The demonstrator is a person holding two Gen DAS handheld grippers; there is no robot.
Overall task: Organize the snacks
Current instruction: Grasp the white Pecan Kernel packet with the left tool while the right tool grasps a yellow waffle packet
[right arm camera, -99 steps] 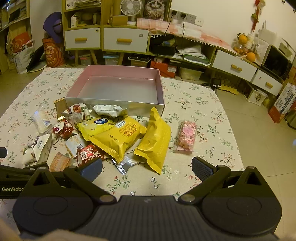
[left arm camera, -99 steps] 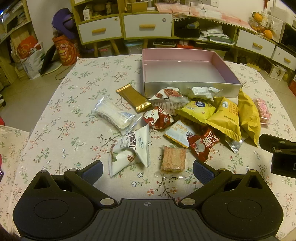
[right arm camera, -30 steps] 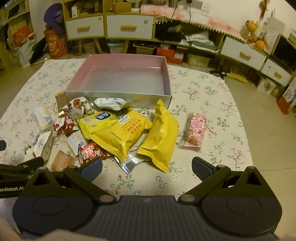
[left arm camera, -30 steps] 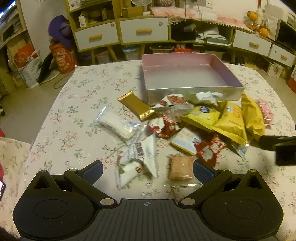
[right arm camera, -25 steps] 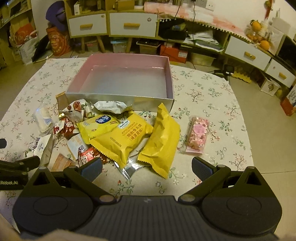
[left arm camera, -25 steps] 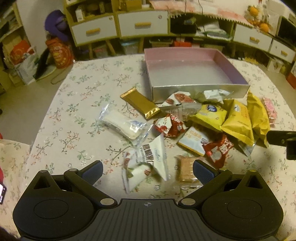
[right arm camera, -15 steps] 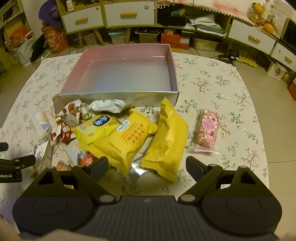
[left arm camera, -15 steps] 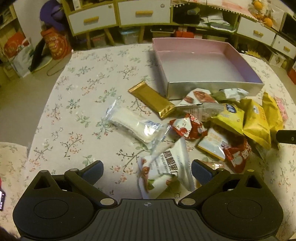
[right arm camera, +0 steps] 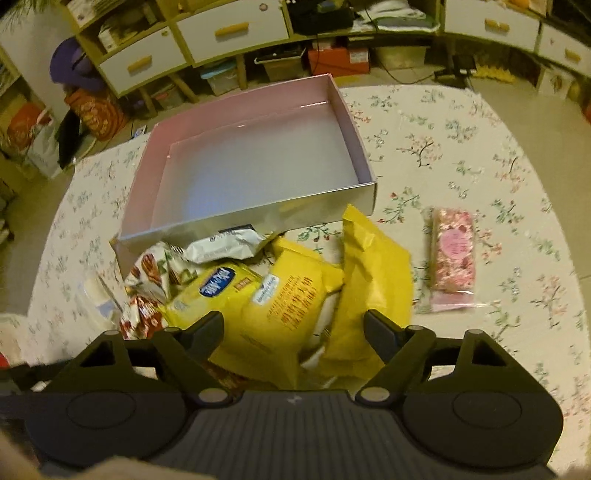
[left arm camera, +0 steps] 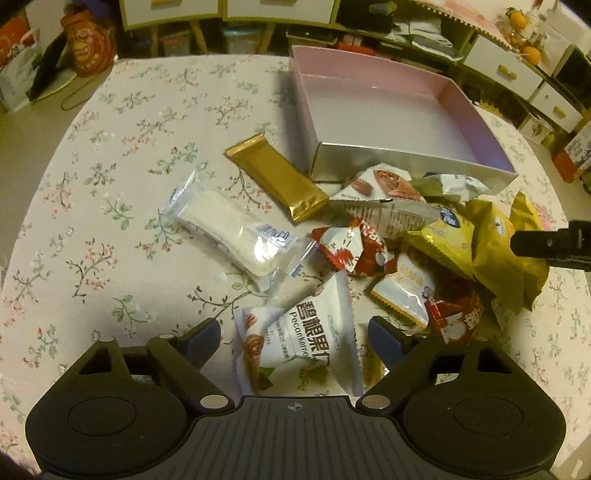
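A pile of wrapped snacks lies on the flowered tablecloth in front of a pink-lined box (left arm camera: 391,107) (right arm camera: 258,162) with nothing in it. My left gripper (left arm camera: 295,334) hangs over a white pecan-kernel packet (left arm camera: 314,332); its jaws are closing with the packet between them, pads apart from it. My right gripper (right arm camera: 293,328) is above the yellow bags (right arm camera: 288,302) (right arm camera: 373,280); its jaws are closing too, with the bags between them and no pad pressing. A gold bar (left arm camera: 277,177), a clear-wrapped white cake (left arm camera: 229,229) and a pink packet (right arm camera: 452,254) lie apart.
The right gripper's finger (left arm camera: 554,247) shows at the right edge of the left wrist view. Bare tablecloth (left arm camera: 110,184) spreads left of the pile and right of the pink packet. Cabinets with drawers (right arm camera: 232,29) and floor clutter stand beyond the table.
Both grippers have dropped and tilted down toward the pile, and their jaws have narrowed. The pecan packet now sits between the left fingers, the yellow bags between the right ones.
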